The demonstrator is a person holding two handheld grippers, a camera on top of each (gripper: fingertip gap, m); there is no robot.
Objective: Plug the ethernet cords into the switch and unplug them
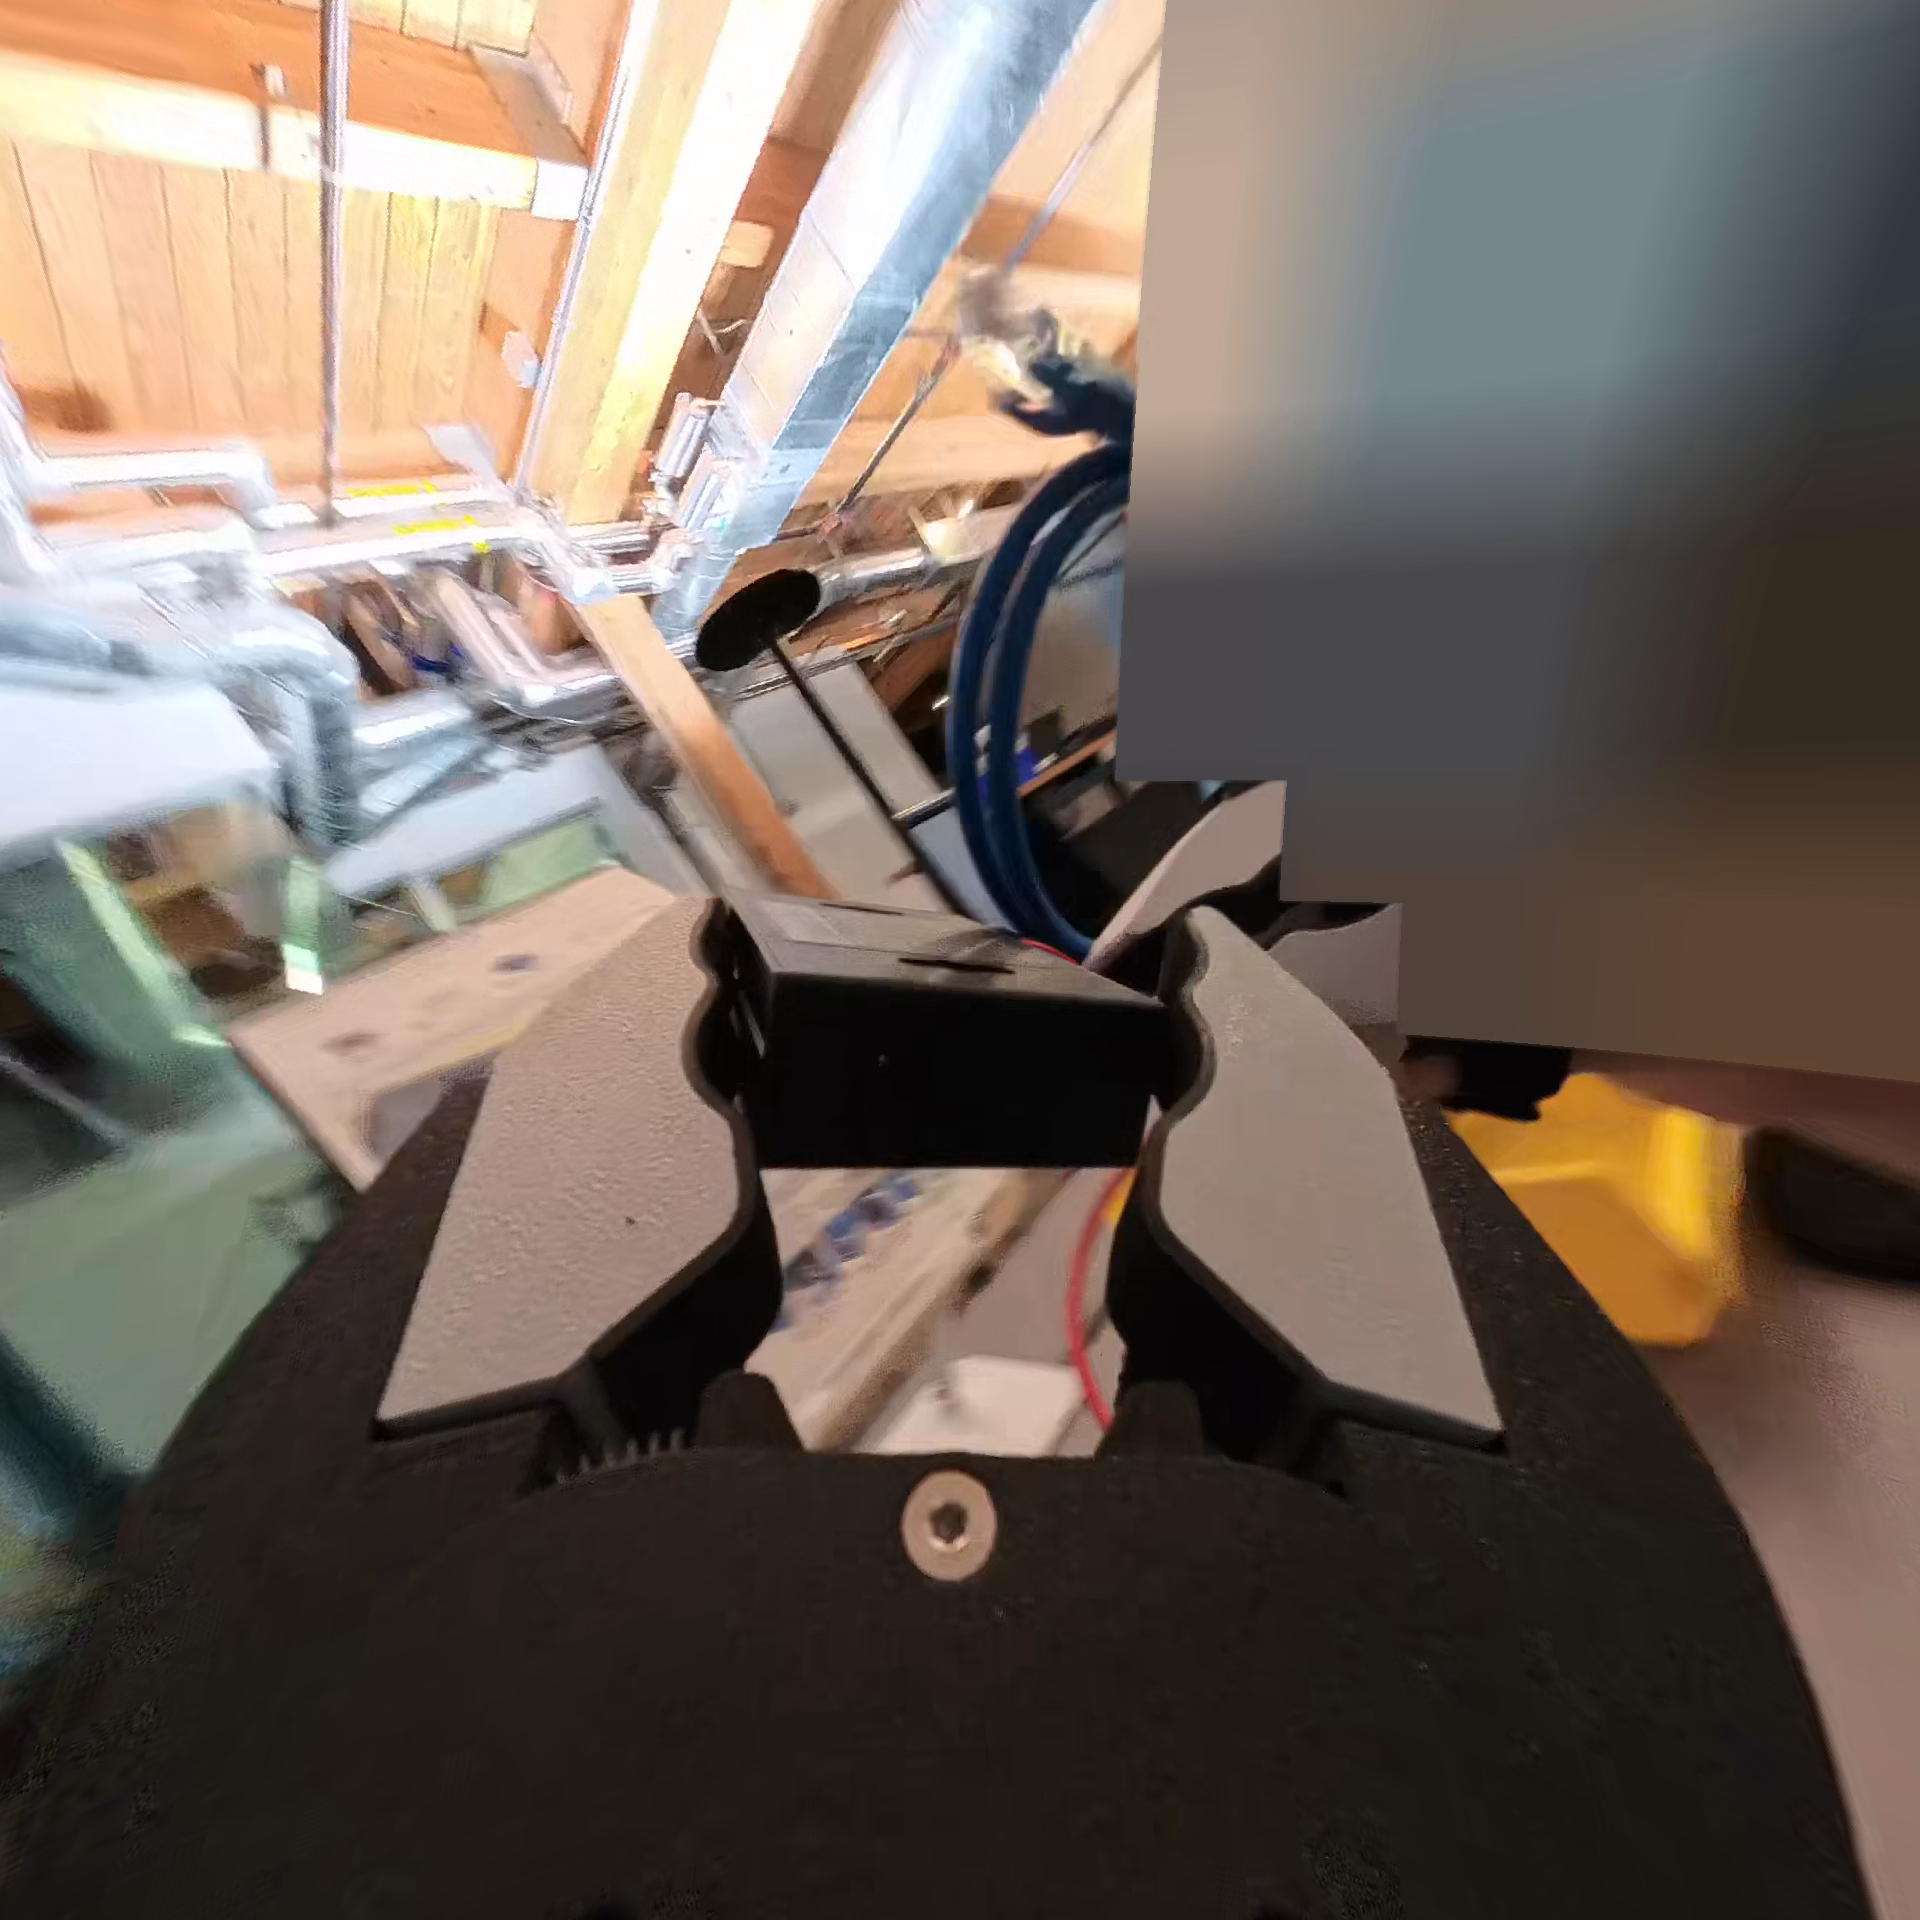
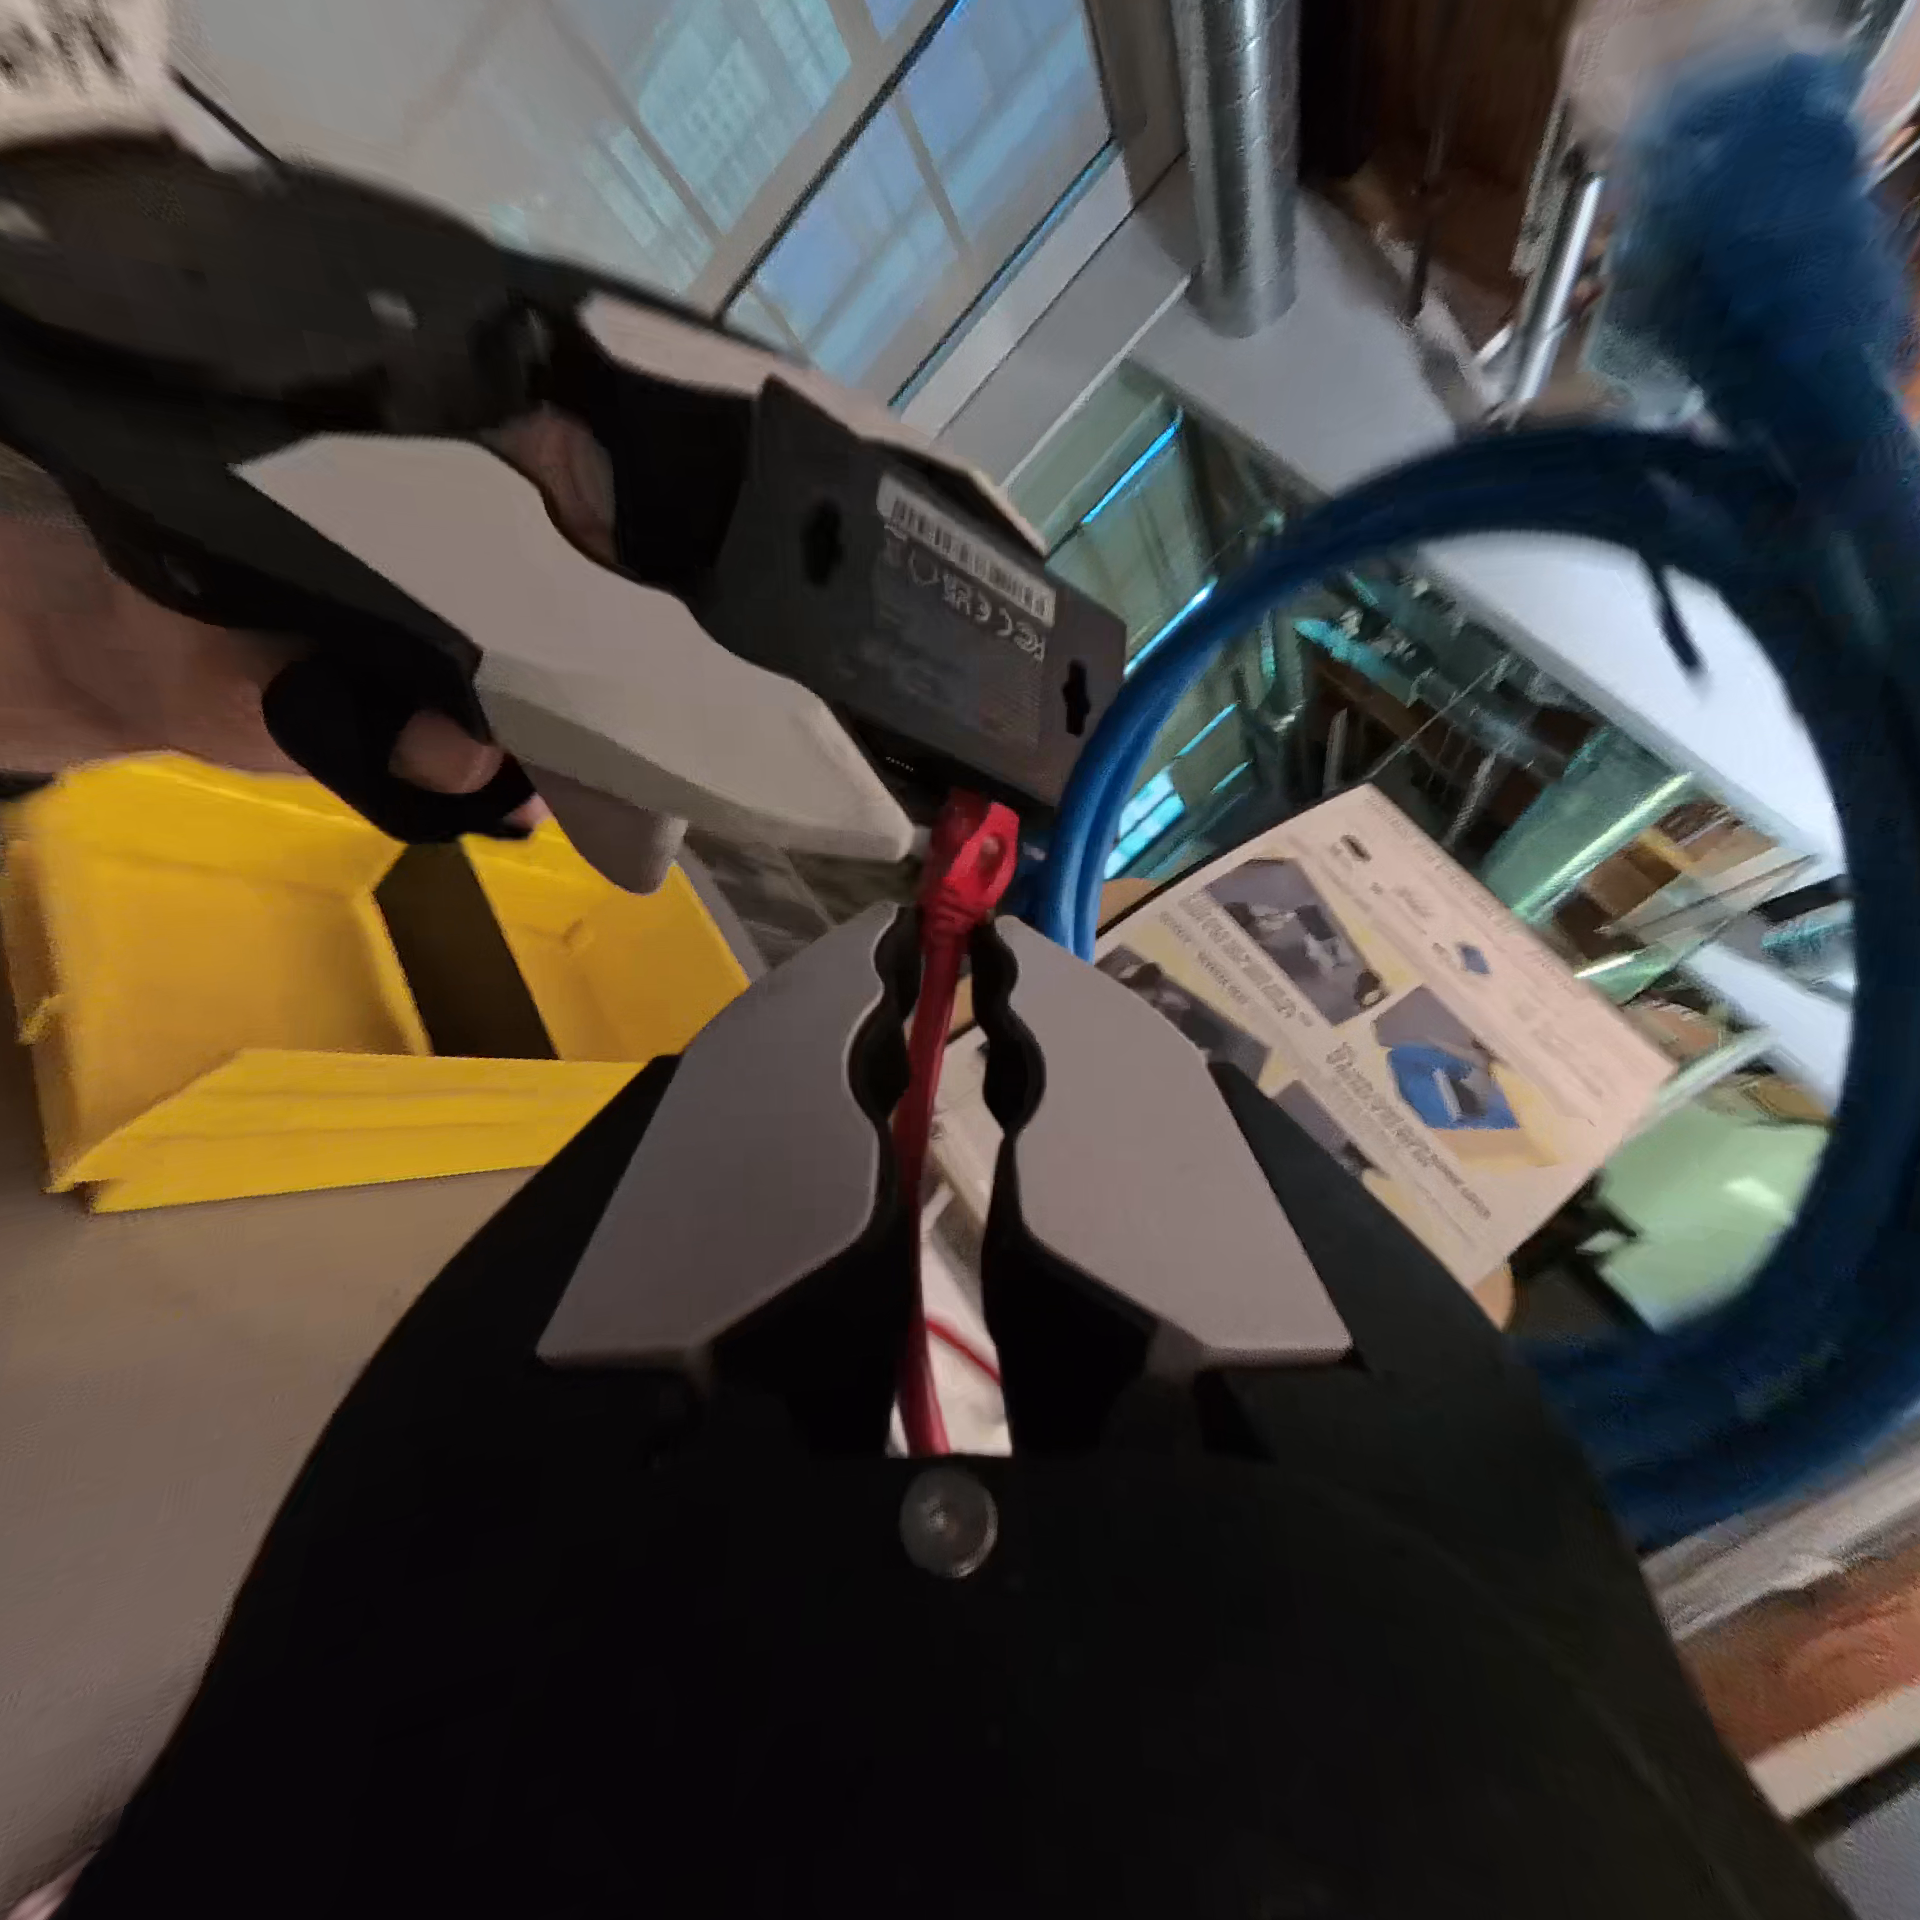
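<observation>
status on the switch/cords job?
Done: left gripper holds the switch up off the table; a blue cord seems plugged in. In hand: right gripper pinches the red cord, its plug at the switch's port edge; plugging or pulling, can't tell. Left: unplugging, at least.

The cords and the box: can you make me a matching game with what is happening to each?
Things:
1. red cord
2. blue cord
3. black switch
4. yellow bin

States:
A. sits on the table
B. squeezed by the left tongs
C. hangs in loops
D. pinched by the right tongs

Pairs: 1-D, 2-C, 3-B, 4-A
</observation>
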